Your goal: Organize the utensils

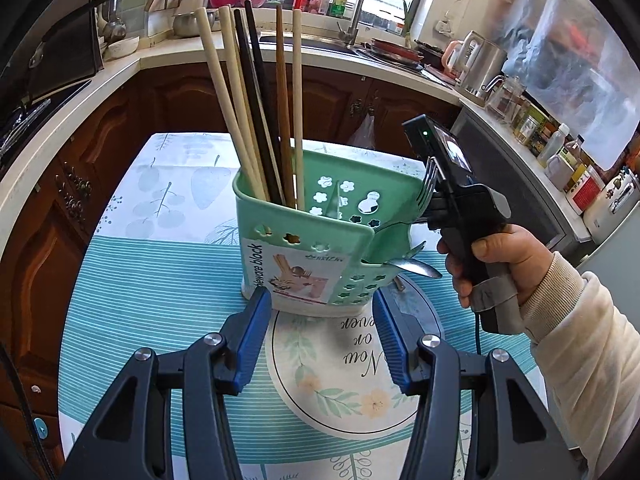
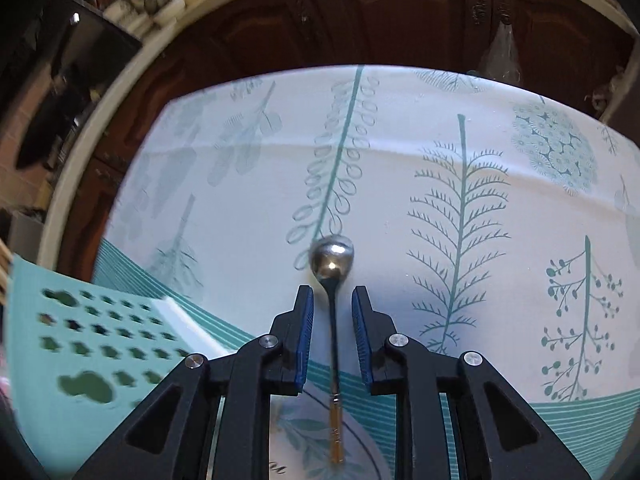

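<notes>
Kitchen setting: dark wooden cabinets (image 1: 168, 92) are running under a pale counter (image 1: 180, 54), with a sink tap (image 1: 354, 4) and bottles standing by the far window.

Table (image 1: 132, 280), near centre: it is wearing a cloth printed with teal stripes and leaf patterns.

Green utensil holder (image 1: 316, 240): it is standing upright on the cloth, mid-table. Several chopsticks (image 1: 256, 100), pale and dark, are leaning up out of its far left compartment. A fork (image 1: 425, 188) is poking up at its right side.

Right hand (image 1: 508, 264), cream sleeve: it is gripping the right gripper (image 2: 332, 308) just right of the holder and pointing it steeply down.

Left gripper (image 1: 322, 336): it is hovering near the holder's front with its jaws standing about half open and nothing between them.

Spoon (image 2: 333, 280): it is lying on the cloth right of the holder, its handle running between the right gripper's blue pads (image 2: 305, 332). The jaws are standing slightly apart, with clear gaps either side of the handle, so no grip is showing.
</notes>
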The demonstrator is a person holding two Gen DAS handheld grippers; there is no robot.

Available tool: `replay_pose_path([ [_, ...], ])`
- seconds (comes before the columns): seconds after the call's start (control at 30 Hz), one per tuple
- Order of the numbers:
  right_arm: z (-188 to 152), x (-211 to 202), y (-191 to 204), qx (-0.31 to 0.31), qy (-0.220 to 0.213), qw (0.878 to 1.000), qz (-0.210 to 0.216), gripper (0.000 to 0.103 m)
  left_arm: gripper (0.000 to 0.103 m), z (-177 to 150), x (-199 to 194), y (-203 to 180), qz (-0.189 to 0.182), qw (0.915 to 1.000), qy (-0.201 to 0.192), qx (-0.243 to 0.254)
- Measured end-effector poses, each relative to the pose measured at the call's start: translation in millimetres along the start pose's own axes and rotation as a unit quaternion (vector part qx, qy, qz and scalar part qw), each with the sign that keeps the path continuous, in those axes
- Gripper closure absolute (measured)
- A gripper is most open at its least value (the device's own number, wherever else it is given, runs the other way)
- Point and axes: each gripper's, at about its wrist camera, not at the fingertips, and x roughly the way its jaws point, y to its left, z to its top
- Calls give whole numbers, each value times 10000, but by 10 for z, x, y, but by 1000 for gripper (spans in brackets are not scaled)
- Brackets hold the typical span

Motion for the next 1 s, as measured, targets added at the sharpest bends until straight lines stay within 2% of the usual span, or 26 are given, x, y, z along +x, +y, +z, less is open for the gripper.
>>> replay_pose_path([
  [0.2,31,113,215,-525,-60,9964,-669,83,52,-18,-9,28,-65,9999,11,-94],
  [0.27,17,176,336,-787,-186,9918,-987,83,51,-19,-19,32,-81,9999,1,-111],
  [0.37,-23,192,448,-941,-441,9875,-1184,84,49,-26,-24,61,-92,9999,-11,-140],
  [0.47,-53,168,439,-1023,-634,9857,-1182,88,48,-35,-12,101,-80,9998,7,-180],
  [0.53,-81,142,415,-1005,-713,9854,-1178,100,48,-48,-18,114,-66,9998,17,-210],
  [0.6,-142,81,353,-881,-842,9865,-1097,100,48,-59,-28,138,-51,9997,21,-240],
  [0.77,-347,-99,67,-372,-1048,9932,-356,100,48,-86,-40,197,-48,9996,17,-288],
  [0.87,-508,-189,-108,14,-1153,9933,70,100,48,-100,-28,212,-55,9995,19,-301],
  [1.0,-743,-328,-283,459,-1419,9871,589,100,48,-141,-23,193,-92,9995,35,-293],
])
